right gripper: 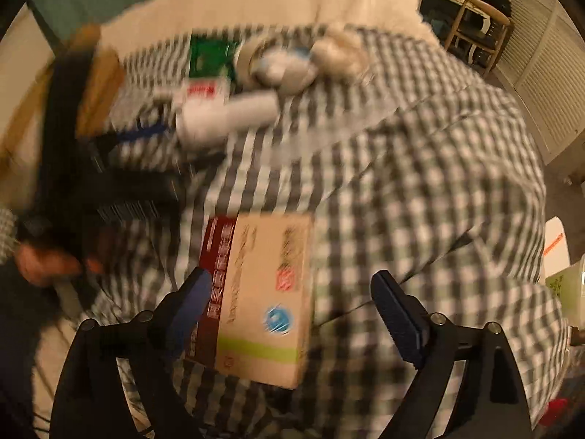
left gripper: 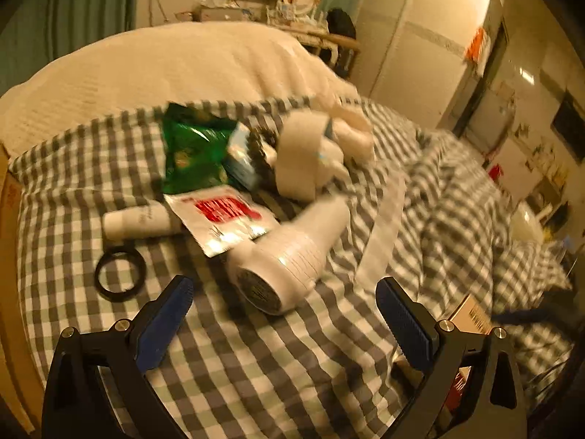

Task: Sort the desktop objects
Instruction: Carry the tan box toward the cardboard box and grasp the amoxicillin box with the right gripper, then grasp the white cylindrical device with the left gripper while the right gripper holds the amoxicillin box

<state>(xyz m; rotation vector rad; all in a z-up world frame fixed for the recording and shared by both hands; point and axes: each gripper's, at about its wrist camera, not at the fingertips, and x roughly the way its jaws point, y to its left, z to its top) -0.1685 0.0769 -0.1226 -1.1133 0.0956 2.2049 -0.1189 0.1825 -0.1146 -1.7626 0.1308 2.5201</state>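
Observation:
Small objects lie piled on a checked bedcover [left gripper: 256, 366]. A white hair dryer [left gripper: 289, 256] lies just ahead of my left gripper [left gripper: 283, 292], which is open and holds nothing. Beyond it are a white packet with a red label [left gripper: 223, 219], a white bottle [left gripper: 139, 219], a black ring [left gripper: 120, 274], a green snack bag [left gripper: 193, 153] and a white roll [left gripper: 303, 157]. A tan and dark red box [right gripper: 263, 292] lies on the cover between the jaws of my right gripper [right gripper: 292, 283]. That gripper is open, its right pad well clear of the box.
A cream blanket [left gripper: 164, 62] covers the far half of the bed. A strip of paper [left gripper: 384, 234] lies right of the dryer. A person's hand [right gripper: 40, 259] shows blurred at the left. A cup [right gripper: 566, 292] stands off the bed's right edge.

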